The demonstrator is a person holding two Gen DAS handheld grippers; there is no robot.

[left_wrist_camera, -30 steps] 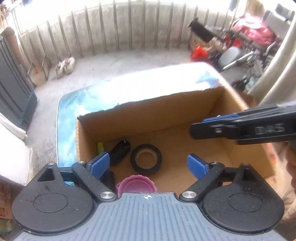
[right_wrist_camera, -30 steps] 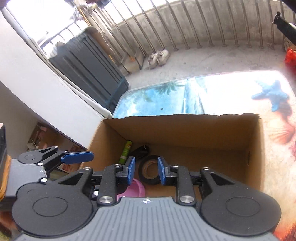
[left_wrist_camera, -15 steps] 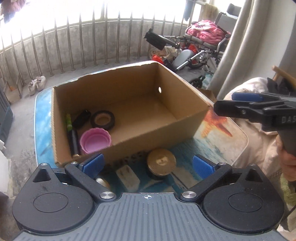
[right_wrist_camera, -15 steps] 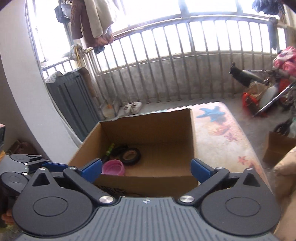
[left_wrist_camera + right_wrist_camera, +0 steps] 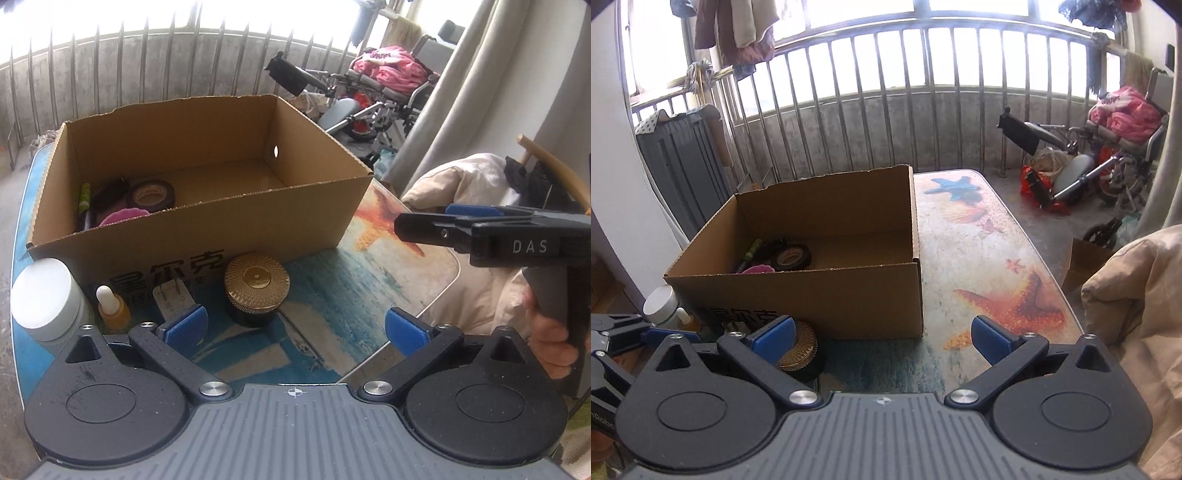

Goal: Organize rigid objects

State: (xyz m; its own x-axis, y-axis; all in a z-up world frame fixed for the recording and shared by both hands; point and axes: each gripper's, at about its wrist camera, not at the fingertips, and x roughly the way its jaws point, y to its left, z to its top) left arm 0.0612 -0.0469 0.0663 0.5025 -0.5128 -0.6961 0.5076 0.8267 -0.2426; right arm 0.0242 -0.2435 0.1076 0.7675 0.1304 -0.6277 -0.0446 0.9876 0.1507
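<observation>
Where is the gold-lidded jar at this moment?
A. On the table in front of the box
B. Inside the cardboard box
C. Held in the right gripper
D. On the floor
A: the gold-lidded jar stands on the table just outside the cardboard box.

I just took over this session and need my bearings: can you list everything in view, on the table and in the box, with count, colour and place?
cardboard box: 1, brown, open, on the table
tape roll: 1, black, inside the box, left end
pen: 1, green and black, inside the box by the left wall
pink lid: 1, pink, inside the box, near front wall
dark object: 1, black, inside the box behind the tape; kind unclear
jar: 1, black with gold lid, on the table before the box
plug adapter: 1, white, left of the jar
dropper bottle: 1, amber, white top, left of the adapter
white tub: 1, white, table's left corner
table: 1, beach print
left gripper: open, empty
right gripper: open, empty
</observation>
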